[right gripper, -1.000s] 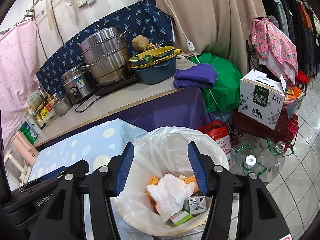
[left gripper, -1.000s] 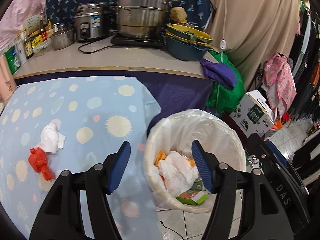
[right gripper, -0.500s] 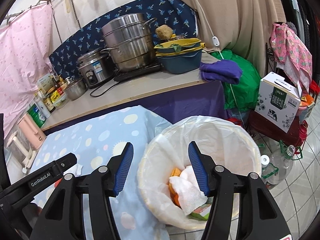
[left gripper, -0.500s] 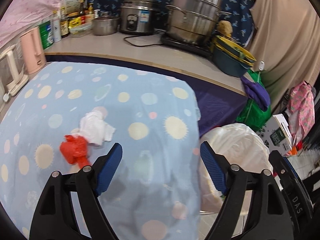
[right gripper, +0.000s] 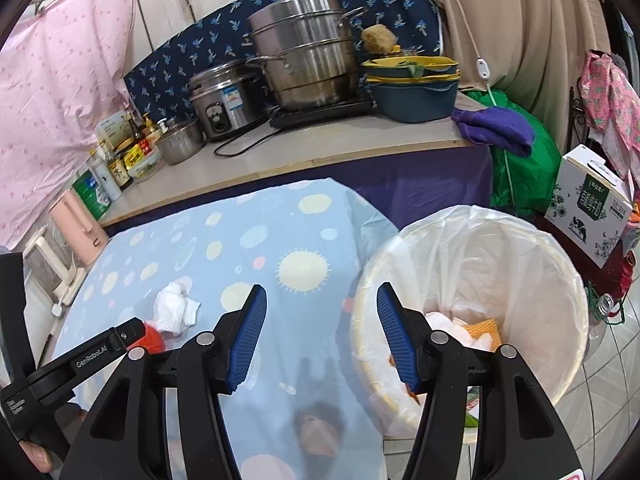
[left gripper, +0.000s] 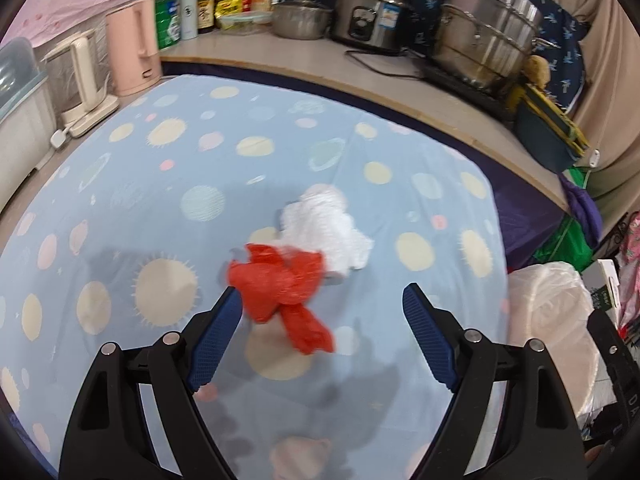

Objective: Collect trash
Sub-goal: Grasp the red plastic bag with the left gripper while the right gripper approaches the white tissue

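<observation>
Left wrist view: the left tongs (left gripper: pixel 322 308) were seen spread wide above the bench (left gripper: pixel 168 216), which was covered by a pale blue cloth printed with suns and planets. A crumpled red plastic bag (left gripper: pixel 282 292) lay on the cloth, and the inner left pad was seen at the bag's left edge; whether the pad touched it could not be told. The right pad was kept well apart from the red plastic bag. A crumpled white tissue (left gripper: pixel 326 232) was seen just behind the red plastic bag, touching it. The lined trash bin (left gripper: pixel 548 304) was partly seen to the right of the red plastic bag, beyond the edge of the bench.

In the right wrist view, the right tongs (right gripper: pixel 322 336) were likewise seen spread, with nothing held between the pads. They were held over the bench edge, to the right of the red plastic bag (right gripper: pixel 154 338), with the right pad over the rim of the trash bin (right gripper: pixel 568 320). White paper and an orange scrap were seen inside the bin's clear liner. The white tissue (right gripper: pixel 176 310) was seen just behind the red plastic bag, which was partly hidden by the black arm of the left tongs (right gripper: pixel 120 338).
</observation>
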The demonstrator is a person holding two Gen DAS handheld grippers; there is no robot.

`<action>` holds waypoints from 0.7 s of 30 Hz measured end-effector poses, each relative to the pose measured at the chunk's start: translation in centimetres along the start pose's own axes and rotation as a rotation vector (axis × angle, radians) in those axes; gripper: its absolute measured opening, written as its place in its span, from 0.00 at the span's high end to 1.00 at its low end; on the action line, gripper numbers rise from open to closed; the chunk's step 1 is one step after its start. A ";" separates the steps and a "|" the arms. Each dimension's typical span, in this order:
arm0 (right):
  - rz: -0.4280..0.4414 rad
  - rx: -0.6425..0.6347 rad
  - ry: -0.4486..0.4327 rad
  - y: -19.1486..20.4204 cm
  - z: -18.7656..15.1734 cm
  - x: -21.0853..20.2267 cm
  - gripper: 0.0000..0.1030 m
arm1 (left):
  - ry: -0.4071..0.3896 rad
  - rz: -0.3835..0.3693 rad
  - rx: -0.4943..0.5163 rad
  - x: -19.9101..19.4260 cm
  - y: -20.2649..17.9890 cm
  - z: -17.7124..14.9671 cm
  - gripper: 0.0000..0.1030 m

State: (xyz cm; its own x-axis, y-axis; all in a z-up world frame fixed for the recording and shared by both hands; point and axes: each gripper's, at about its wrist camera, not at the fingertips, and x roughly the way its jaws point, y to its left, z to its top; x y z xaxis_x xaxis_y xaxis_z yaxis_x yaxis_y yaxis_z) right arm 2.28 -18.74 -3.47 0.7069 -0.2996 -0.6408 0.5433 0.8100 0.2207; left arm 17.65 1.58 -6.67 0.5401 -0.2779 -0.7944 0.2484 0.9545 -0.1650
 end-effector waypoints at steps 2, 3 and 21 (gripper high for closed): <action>0.008 -0.013 0.014 1.0 -0.2 0.6 0.46 | 0.015 0.016 -0.015 0.7 1.0 0.0 0.24; 0.012 -0.019 0.018 1.4 -0.3 0.9 0.46 | 0.022 0.024 -0.022 1.1 1.5 -0.1 0.24; 0.071 -0.105 0.119 7.3 -1.7 6.3 0.46 | 0.090 -0.002 -0.038 6.2 4.5 0.0 0.28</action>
State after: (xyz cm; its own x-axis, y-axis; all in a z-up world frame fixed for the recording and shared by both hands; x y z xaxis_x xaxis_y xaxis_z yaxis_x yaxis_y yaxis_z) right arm 9.88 -13.88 -7.14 0.6797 -0.1835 -0.7102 0.4398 0.8768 0.1944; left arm 22.11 4.11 -12.36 0.4645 -0.2703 -0.8433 0.2178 0.9579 -0.1871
